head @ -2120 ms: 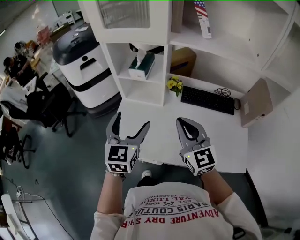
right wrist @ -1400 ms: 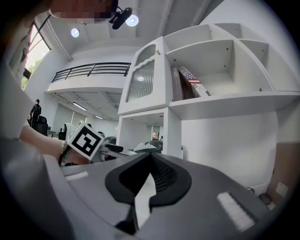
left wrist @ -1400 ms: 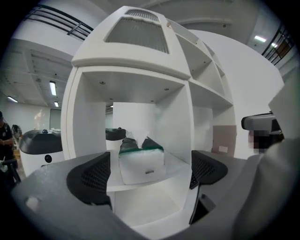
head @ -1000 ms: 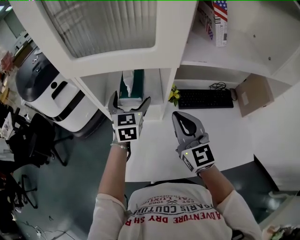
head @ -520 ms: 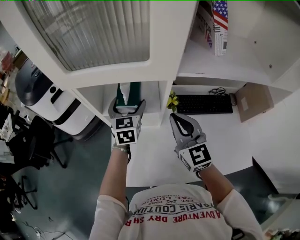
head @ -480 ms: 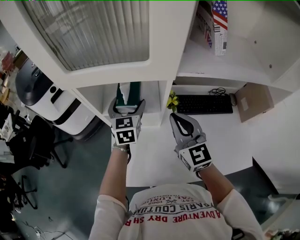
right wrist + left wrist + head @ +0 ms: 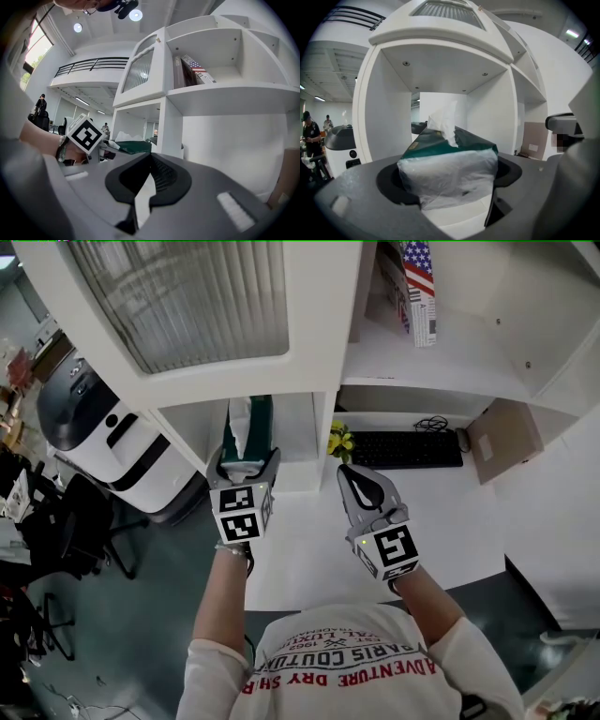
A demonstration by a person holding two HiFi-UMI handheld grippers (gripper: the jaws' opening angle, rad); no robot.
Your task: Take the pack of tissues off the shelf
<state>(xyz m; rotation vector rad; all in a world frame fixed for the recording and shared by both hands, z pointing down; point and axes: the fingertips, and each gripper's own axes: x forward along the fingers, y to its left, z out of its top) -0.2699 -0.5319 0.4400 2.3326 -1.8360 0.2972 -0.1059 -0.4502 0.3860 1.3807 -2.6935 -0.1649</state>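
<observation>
The pack of tissues (image 7: 246, 427), dark green on top with clear wrap and a white tissue sticking up, stands in the lower left cubby of the white shelf (image 7: 323, 427). My left gripper (image 7: 243, 457) has its jaws on either side of the pack's near end and they are closing, with the pads against the wrap. In the left gripper view the pack (image 7: 447, 159) fills the gap between the jaws of the left gripper (image 7: 447, 185). My right gripper (image 7: 359, 474) hangs shut and empty over the desk, to the right of the cubby; its jaws (image 7: 145, 187) meet at the tips.
A black keyboard (image 7: 403, 448) and yellow flowers (image 7: 339, 440) sit on the white desk (image 7: 309, 540) under the shelf. Books, one with a flag cover (image 7: 419, 287), stand on the upper shelf. A brown box (image 7: 503, 439) is at the right, a white and black machine (image 7: 89, 418) at the left.
The left gripper reached up from the desk edge into the cubby and its jaws have narrowed round the tissue pack. The right gripper has stayed over the desk.
</observation>
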